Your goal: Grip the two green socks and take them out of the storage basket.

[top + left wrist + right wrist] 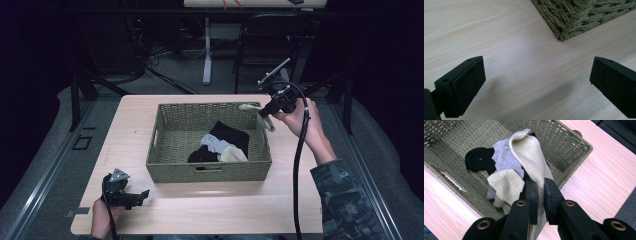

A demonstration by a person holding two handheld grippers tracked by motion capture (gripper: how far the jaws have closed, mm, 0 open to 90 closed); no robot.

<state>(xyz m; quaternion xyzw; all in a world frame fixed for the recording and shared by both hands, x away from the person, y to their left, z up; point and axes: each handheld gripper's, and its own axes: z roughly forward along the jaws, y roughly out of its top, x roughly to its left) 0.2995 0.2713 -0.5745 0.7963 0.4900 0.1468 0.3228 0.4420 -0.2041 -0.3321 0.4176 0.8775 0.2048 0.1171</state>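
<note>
Over the basket's far right corner, a cream sock hangs
Right gripper [266,111] fingers pinch the cream sock [529,157] above the basket [170,170]; left gripper [142,195] fingers gape wide, idle.

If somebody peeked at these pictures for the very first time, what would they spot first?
Probably the green woven basket in the middle of the table, with black, grey and cream socks piled inside. Next, the right claw at the basket's far right corner, shut on a cream sock that hangs above the pile. The left claw is open, low over bare wood near the basket's front left corner.
</note>
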